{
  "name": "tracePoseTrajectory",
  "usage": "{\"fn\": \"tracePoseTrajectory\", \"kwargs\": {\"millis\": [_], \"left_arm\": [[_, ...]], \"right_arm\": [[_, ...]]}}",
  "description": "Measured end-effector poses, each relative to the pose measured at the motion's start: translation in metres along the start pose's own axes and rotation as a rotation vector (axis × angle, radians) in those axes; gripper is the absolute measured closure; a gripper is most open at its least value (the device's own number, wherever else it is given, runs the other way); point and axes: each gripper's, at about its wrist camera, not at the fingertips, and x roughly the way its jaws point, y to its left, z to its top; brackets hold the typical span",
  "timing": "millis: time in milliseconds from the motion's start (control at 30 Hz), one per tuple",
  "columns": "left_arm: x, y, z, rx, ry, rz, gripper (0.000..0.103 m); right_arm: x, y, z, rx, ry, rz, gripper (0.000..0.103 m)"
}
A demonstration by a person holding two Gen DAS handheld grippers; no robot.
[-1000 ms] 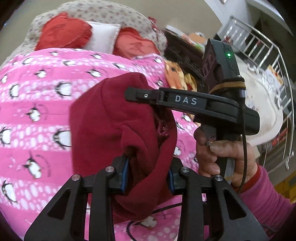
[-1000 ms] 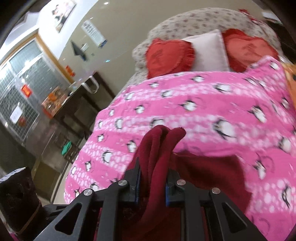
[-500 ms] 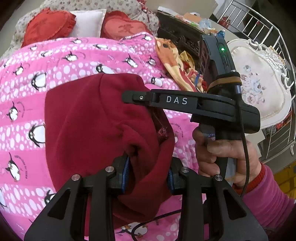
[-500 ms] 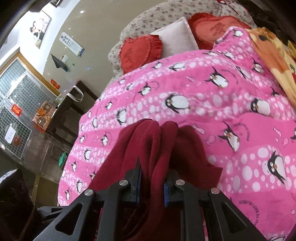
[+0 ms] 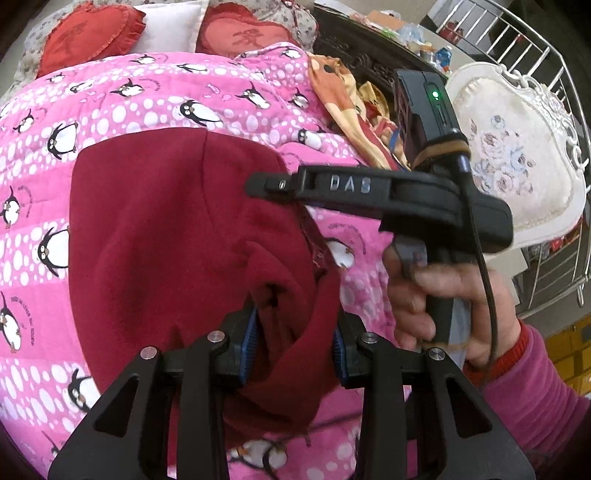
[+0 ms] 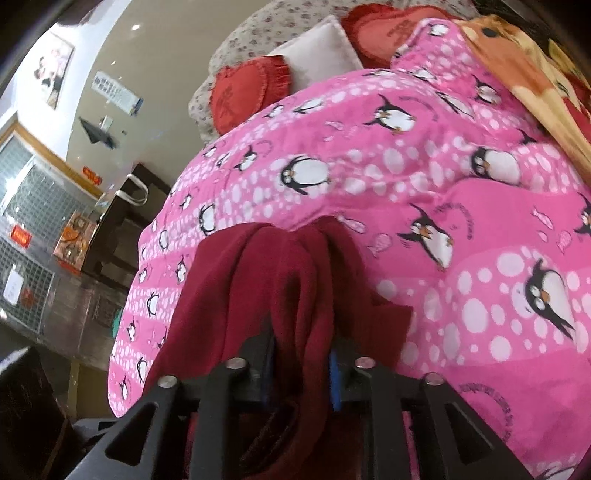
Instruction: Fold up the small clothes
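Observation:
A small dark red fleece garment (image 5: 159,236) hangs over the pink penguin blanket (image 5: 155,92) on the bed. My left gripper (image 5: 295,343) is shut on a bunched edge of it. My right gripper (image 6: 301,365) is shut on another bunched edge of the garment (image 6: 280,280). In the left wrist view the right gripper's black body (image 5: 406,195) sits just right of the cloth, its fingers hidden behind the fabric. The garment's far part lies draped on the blanket.
Red heart pillows (image 5: 85,33) and a white pillow (image 5: 166,26) lie at the head of the bed. An orange patterned blanket (image 5: 343,99) lies at the bed's right edge. A white floral chair (image 5: 513,147) and metal railing (image 5: 546,62) stand to the right.
Both grippers have come lower and closer to the bed with the garment still held. More of the cloth now spreads over the blanket.

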Motion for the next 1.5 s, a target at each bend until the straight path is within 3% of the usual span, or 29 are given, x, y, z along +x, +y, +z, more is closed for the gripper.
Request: {"fn": "tracePoseTrajectory", "kwargs": {"millis": [100, 167, 300, 433, 567, 667, 767, 933, 1033, 1233, 1300, 1500], "left_arm": [[-0.030, -0.003, -0.005, 0.031, -0.014, -0.088, 0.055], [-0.054, 0.001, -0.005, 0.046, -0.054, -0.092, 0.049], [-0.080, 0.022, 0.001, 0.046, -0.144, 0.022, 0.047], [-0.064, 0.053, 0.004, -0.027, -0.129, 0.157, 0.047], [-0.030, 0.068, -0.012, -0.072, -0.042, 0.173, 0.047], [-0.020, 0.064, -0.024, -0.038, -0.046, 0.181, 0.047], [-0.020, 0.055, -0.025, 0.011, -0.047, 0.227, 0.047], [-0.031, 0.054, -0.027, -0.006, -0.062, 0.194, 0.047], [-0.035, 0.053, -0.031, -0.011, -0.065, 0.189, 0.047], [-0.036, 0.052, -0.035, -0.023, -0.058, 0.189, 0.047], [-0.037, 0.053, -0.037, -0.034, -0.055, 0.183, 0.047], [-0.033, 0.045, -0.045, -0.015, -0.051, 0.163, 0.047]], "right_arm": [[-0.022, 0.000, 0.004, -0.006, -0.043, -0.056, 0.070], [-0.039, 0.006, 0.006, -0.030, -0.089, -0.090, 0.070], [-0.054, 0.032, 0.010, -0.113, -0.113, -0.025, 0.070], [-0.030, 0.063, 0.001, -0.209, -0.025, 0.042, 0.070], [-0.007, 0.063, -0.025, -0.271, 0.082, -0.036, 0.070], [-0.013, 0.050, -0.051, -0.326, 0.070, -0.119, 0.072], [-0.032, 0.040, -0.054, -0.270, 0.058, -0.100, 0.072], [-0.067, 0.050, -0.060, -0.263, 0.027, -0.048, 0.070], [-0.065, 0.056, -0.069, -0.223, 0.053, 0.018, 0.070], [-0.045, 0.054, -0.087, -0.165, 0.075, 0.006, 0.068], [-0.052, 0.060, -0.092, -0.244, 0.047, -0.053, 0.088], [-0.058, 0.028, -0.103, -0.184, 0.032, -0.100, 0.090]]}}
